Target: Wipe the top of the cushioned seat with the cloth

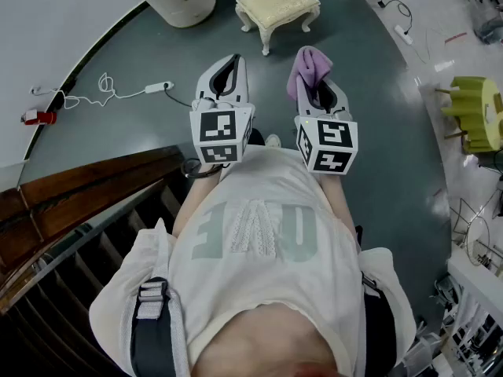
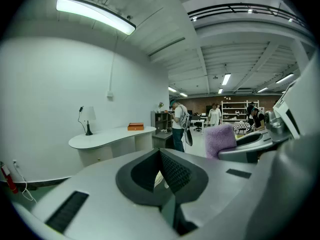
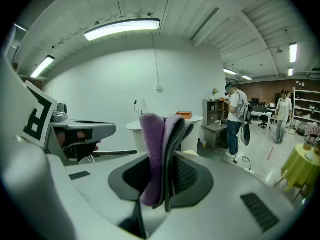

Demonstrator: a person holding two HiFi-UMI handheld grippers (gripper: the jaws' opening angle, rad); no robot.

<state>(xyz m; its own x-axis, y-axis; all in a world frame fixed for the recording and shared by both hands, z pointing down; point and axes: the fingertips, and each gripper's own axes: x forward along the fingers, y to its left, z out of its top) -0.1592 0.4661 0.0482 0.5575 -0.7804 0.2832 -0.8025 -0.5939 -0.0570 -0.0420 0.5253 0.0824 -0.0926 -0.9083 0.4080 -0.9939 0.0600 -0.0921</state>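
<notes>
Wiping hasn't started yet; this looks like the carry-over step. The right gripper [image 1: 317, 85] is pinching the purple cloth [image 3: 152, 149], which is folded over and sticks up past the jaw tips, with a bit hanging down between them. The left gripper [image 1: 230, 65] sits just beside it on the left, jaws pressed together with nothing in them. There's a pale sliver behind the gap, and I think that's just background, but it's hard to tell at that angle.

The cushioned seat [image 1: 277, 0] is ahead of both grippers and well below them on the floor, a touch left of where the right gripper points and well apart from it.

My read on the next move: close the gap, then tip the right gripper down so the cloth, not the jaw tips, lands flat on the cushion top. The 2nd gripper has no obvious job here except maybe steadying the seat.
</notes>
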